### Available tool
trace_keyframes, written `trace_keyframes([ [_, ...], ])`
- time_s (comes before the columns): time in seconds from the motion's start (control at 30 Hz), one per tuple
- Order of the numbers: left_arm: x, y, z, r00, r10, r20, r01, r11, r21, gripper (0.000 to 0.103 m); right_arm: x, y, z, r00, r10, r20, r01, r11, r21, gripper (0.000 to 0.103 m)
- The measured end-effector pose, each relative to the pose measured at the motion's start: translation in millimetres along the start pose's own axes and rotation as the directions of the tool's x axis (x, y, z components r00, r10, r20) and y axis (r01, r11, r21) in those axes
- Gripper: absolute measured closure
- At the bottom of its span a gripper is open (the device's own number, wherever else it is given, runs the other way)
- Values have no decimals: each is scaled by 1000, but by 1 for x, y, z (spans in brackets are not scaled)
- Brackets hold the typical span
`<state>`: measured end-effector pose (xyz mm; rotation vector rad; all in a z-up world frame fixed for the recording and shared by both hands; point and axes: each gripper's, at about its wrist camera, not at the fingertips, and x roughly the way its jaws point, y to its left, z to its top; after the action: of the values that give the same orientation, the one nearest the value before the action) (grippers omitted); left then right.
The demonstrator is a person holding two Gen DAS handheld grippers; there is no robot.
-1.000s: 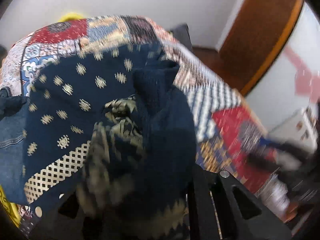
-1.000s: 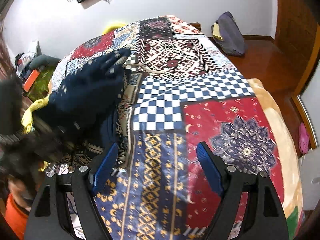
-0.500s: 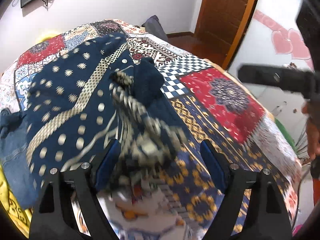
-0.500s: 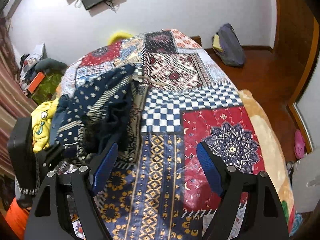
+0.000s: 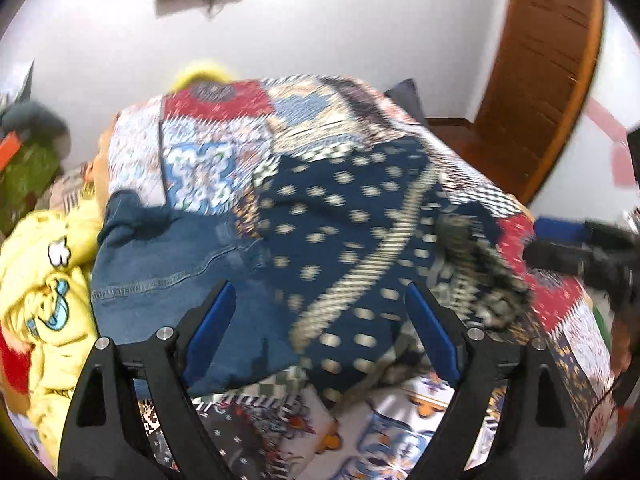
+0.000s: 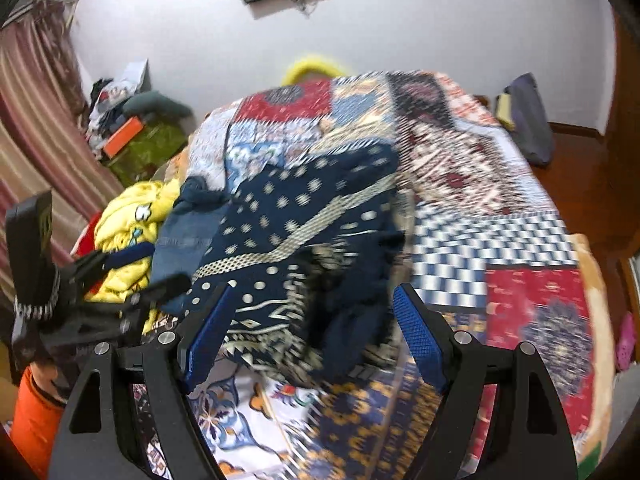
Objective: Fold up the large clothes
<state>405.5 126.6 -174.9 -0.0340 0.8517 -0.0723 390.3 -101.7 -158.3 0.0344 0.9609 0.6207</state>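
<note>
now the left tongs (image 5: 316, 328) have just been opening and stand apart, nothing clamped; a second ago they gripped the navy patterned garment (image 5: 352, 240). it lies rumpled on the bed (image 6: 480, 208), beside the denim piece (image 5: 168, 264). right tongs (image 6: 308, 340) apart, empty. judgement: released for regrasping.

Bed (image 6: 520, 240) with patchwork cover carries: navy patterned garment (image 6: 304, 220) at centre; denim garment (image 5: 168, 264) touching it at 9 o'clock; yellow garment (image 5: 44, 288) beyond, at 9 o'clock.
</note>
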Motion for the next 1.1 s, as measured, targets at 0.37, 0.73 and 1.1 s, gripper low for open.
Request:
trace_keyframes([
  [0.37,50,3,-37,992,-75,-99,76,997,0,11,64,-49,-30,983,-133,-127,135,991,1,24],
  [0.73,11,-9,-58,998,0,-67,8,993,114,11,4,-82,-39,988,-120,-94,128,989,76,23],
  [1.1,-8,27,-14,997,66,33,-66,998,0,11,-15,-46,-2,1000,3,20,-4,999,40,21],
])
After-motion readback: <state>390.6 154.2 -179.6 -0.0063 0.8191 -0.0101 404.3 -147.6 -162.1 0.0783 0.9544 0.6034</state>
